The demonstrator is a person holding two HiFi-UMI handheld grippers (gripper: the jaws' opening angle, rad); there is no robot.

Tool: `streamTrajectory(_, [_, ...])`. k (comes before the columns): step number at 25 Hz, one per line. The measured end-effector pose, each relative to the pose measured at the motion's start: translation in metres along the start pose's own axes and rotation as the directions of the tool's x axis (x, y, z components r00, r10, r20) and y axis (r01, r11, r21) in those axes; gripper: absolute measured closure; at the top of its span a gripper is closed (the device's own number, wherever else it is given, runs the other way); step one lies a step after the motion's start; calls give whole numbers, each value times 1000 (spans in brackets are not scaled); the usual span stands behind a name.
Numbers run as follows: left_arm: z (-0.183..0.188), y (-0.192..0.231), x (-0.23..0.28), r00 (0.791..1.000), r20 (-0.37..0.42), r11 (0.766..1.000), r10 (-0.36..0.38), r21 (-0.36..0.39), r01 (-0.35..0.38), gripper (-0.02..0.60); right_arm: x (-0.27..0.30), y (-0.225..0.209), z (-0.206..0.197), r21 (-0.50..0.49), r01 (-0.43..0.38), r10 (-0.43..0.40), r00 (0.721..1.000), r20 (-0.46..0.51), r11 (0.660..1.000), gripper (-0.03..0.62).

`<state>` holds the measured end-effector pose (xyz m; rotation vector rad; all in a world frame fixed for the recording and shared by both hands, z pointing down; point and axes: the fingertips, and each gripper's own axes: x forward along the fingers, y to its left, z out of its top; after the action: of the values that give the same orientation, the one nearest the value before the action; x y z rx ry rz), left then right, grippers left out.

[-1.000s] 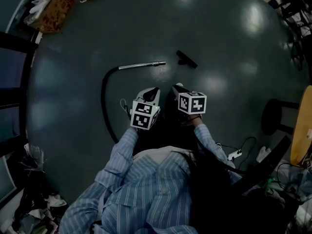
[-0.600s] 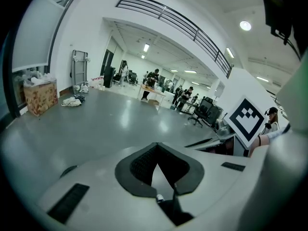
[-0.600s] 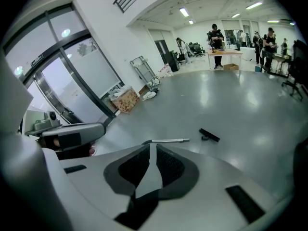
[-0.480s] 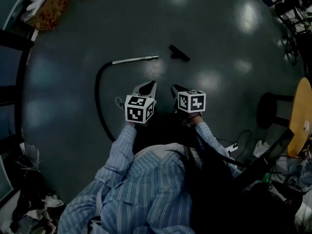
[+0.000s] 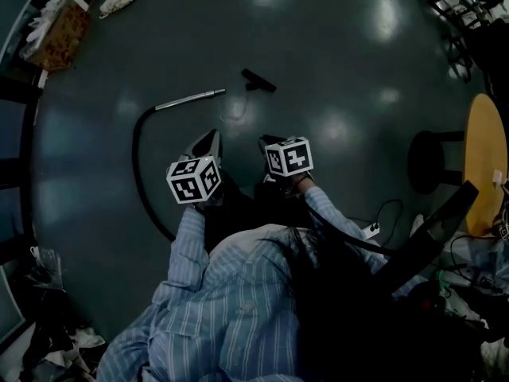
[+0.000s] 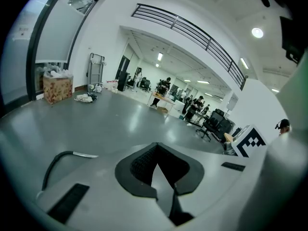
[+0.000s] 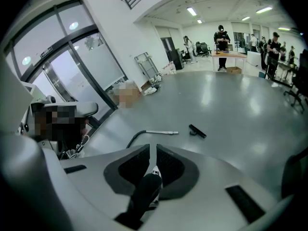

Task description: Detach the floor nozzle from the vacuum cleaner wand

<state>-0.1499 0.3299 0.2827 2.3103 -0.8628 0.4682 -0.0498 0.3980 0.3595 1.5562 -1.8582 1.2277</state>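
Note:
The black floor nozzle (image 5: 258,80) lies on the grey floor by itself, apart from the metal wand (image 5: 191,98). The wand lies flat, its black hose (image 5: 137,165) curving back toward the person. My left gripper (image 5: 209,139) hovers near the person's legs, short of the wand, shut and empty. My right gripper (image 5: 266,142) is beside it, its pads drawn to a thin slit with nothing in them. In the right gripper view the wand (image 7: 161,132) and nozzle (image 7: 197,131) lie beyond the right gripper (image 7: 152,150). The left gripper view shows the hose (image 6: 57,160) past the left gripper (image 6: 156,150).
A cardboard box (image 5: 57,30) stands at the far left by the glass wall. A black stool (image 5: 433,161) and a round wooden table (image 5: 485,165) are at the right. A power strip (image 5: 371,231) with cables lies near the person's feet. People stand far off in the hall.
The whole head view has slid left and up. Both grippers have shifted with the person, the right one a little further from the nozzle. The left gripper has rolled. Wand and nozzle lie still.

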Motion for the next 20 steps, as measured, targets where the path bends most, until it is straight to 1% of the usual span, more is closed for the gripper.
streamTrajectory(3, [-18, -35, 5, 1000, 4, 999, 2, -43, -2, 574, -20, -22, -7, -25, -9, 9, 1000, -5, 1000, 545])
streamTrajectory(5, [-28, -55, 7, 1000, -1, 998, 1, -58, -1, 574, -31, -30, -12, -45, -24, 24, 1000, -12, 999, 545])
streamTrajectory(10, [-34, -89, 6, 1000, 11, 999, 19, -36, -18, 574, -45, -35, -22, -92, -77, 73, 997, -40, 993, 545])
streamTrajectory(14, [-30, -93, 7, 999, 20, 999, 40, -32, -40, 574, -47, -32, -19, -115, -105, 101, 994, -41, 988, 545])
streamTrajectory(20, [-28, -78, -8, 999, 5, 999, 43, -14, -43, 574, -39, -4, -14, -120, -127, 124, 992, -34, 985, 545])
